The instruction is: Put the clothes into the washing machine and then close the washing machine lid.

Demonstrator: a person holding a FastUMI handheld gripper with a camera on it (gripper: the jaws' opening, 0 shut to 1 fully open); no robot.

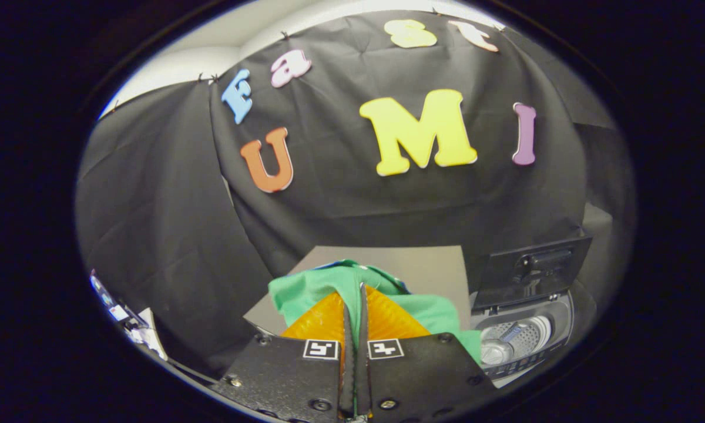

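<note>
Pinched between closed fingers [355, 305]: green garment [323, 288], bunched, draping to both sides of the tips, no clear long axis. Behind, grey surface [429, 270]. Further right, washing machine [523, 338], lid [531, 270] raised upright, drum open.

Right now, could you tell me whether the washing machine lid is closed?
No, the washing machine lid stands raised, showing the drum, while the tongs are shut on the green garment.

green garment [329, 285]: 1 | washing machine [526, 335]: 1 | lid [531, 270]: 1 | table [429, 267]: 1
</note>
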